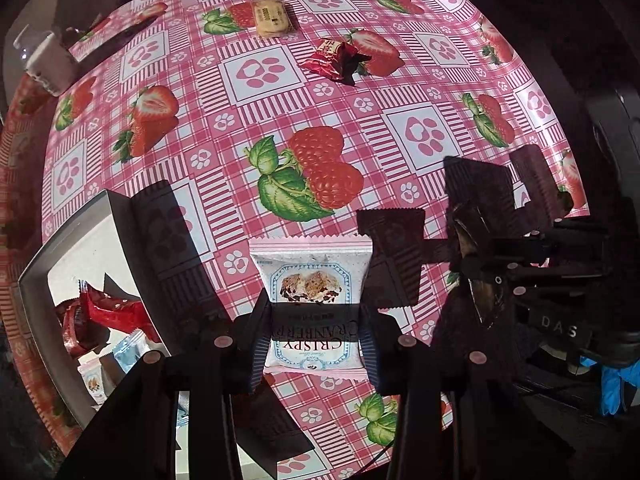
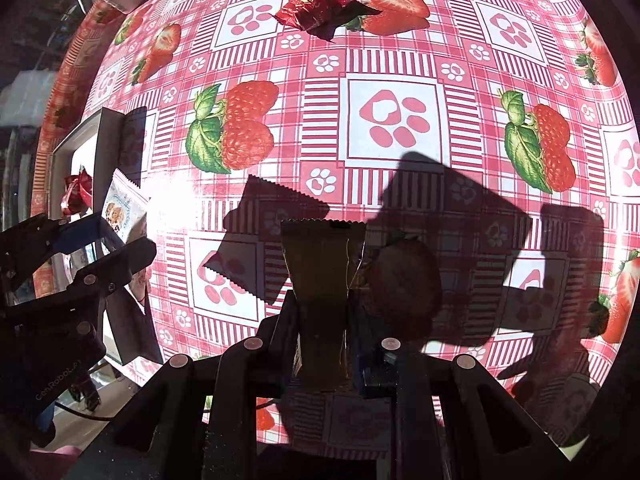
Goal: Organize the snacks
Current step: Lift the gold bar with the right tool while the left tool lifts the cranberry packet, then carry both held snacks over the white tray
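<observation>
A white cranberry crisp packet (image 1: 310, 300) is clamped between the narrowed jaws of the left tool (image 1: 312, 332), low in the centre of the left wrist view, raised clear of the pink strawberry-print tabletop (image 1: 400, 92). In the right wrist view, a brownish-gold snack packet (image 2: 322, 280) is pinched by the nearly closed right tool (image 2: 324, 344) at lower centre, its zigzag shadow thrown on the cloth. A white tray (image 1: 116, 216) is seen at the lower left of the left view, with red wrappers (image 1: 104, 312) inside. Further up, a red candy (image 1: 334, 58) and a beige biscuit pack (image 1: 274, 16) are left lying apart on the tabletop.
</observation>
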